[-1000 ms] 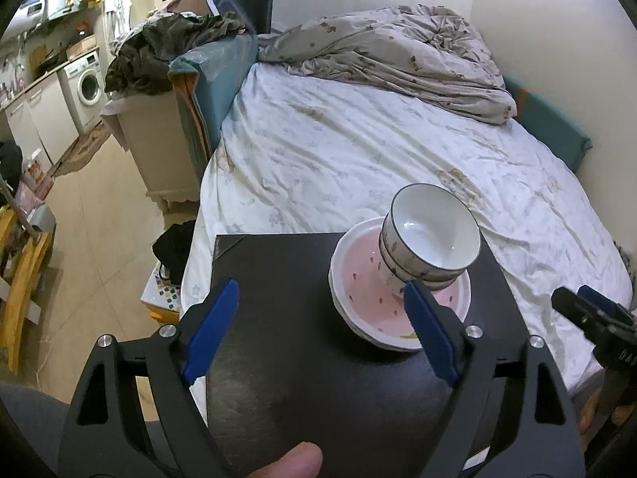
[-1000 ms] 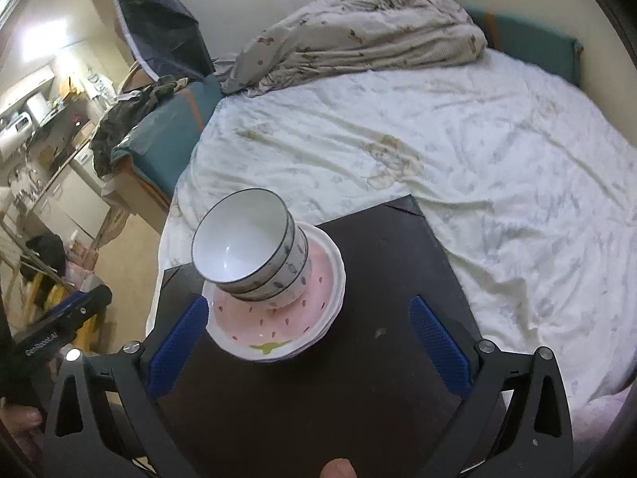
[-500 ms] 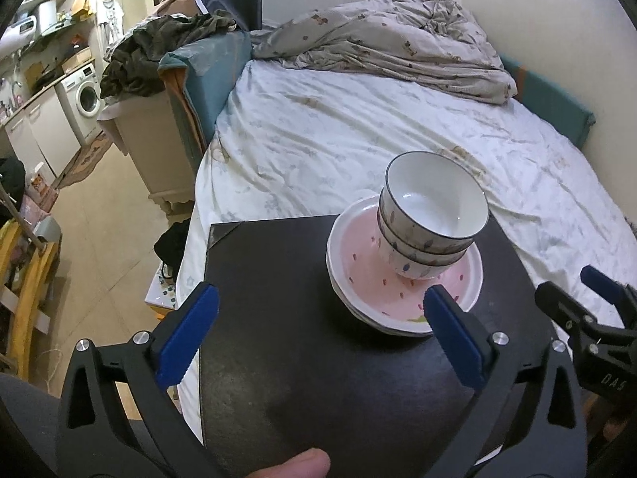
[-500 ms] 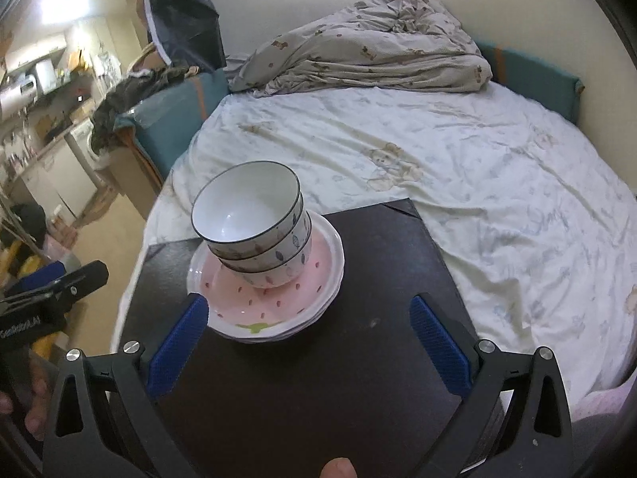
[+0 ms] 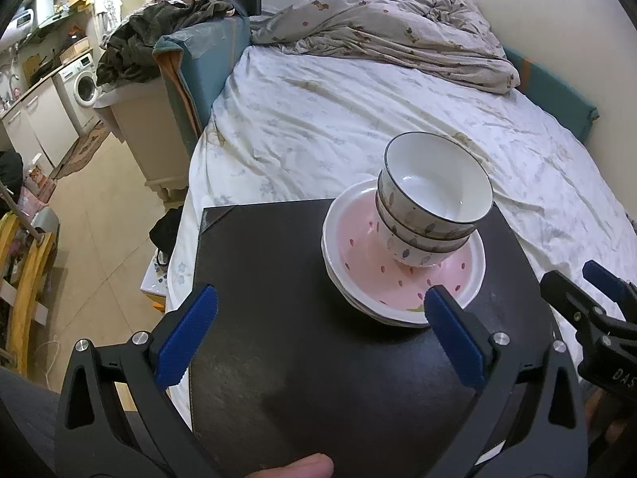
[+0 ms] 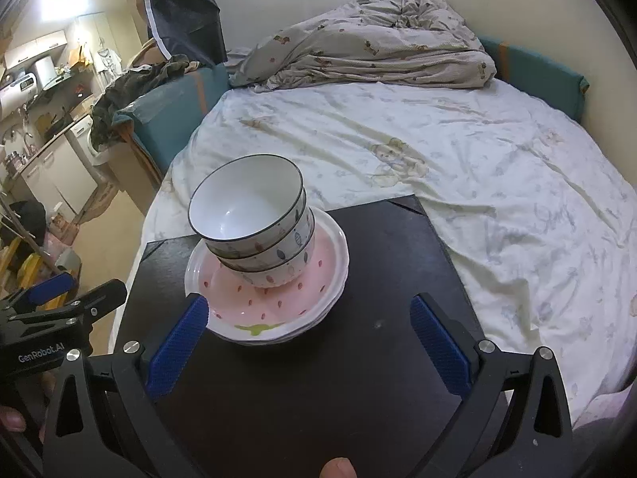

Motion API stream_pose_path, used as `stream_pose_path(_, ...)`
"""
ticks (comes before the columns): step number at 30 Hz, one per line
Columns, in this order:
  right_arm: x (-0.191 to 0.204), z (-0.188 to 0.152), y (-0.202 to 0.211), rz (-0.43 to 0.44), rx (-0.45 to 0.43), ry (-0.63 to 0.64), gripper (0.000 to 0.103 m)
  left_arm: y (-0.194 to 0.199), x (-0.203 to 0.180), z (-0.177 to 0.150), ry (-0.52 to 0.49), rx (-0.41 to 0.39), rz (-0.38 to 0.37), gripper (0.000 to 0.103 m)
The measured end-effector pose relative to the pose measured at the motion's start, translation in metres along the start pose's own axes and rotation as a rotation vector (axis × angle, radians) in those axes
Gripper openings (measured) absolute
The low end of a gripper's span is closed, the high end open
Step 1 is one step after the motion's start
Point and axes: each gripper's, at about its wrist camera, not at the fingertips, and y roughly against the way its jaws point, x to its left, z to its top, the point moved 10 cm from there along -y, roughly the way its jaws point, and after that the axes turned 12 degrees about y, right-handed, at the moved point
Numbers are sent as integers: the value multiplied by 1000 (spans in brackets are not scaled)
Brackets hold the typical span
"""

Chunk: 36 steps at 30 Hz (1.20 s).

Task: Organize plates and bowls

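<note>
A stack of white bowls point(image 5: 432, 203) with leaf patterns sits in a stack of pink-centred plates point(image 5: 402, 279) on a black table point(image 5: 298, 318). The bowls point(image 6: 254, 223) and plates point(image 6: 278, 298) also show in the right wrist view. My left gripper point(image 5: 318, 330) is open and empty, held near the table's front, with its right finger just in front of the plates' rim. My right gripper point(image 6: 310, 342) is open and empty, with its left finger at the plates' front left rim. Each gripper shows at the edge of the other's view.
The table point(image 6: 358, 358) stands against a bed point(image 5: 358, 119) with a white sheet and a rumpled duvet point(image 5: 398, 36). A teal headboard pad point(image 5: 199, 67) and a heap of clothes lie at the left. The floor point(image 5: 99, 219) drops off left of the table.
Both grippers have drawn back and risen a little, so the stack of plates and bowls sits farther ahead in both views. Both stay open and the stack has not moved.
</note>
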Motion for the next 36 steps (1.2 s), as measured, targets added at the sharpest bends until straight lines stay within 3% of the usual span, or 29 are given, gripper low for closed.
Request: stream_pose_path(36, -5, 1, 1, -15, 0, -5, 103, -2, -4, -3, -1, 20, -18, 103)
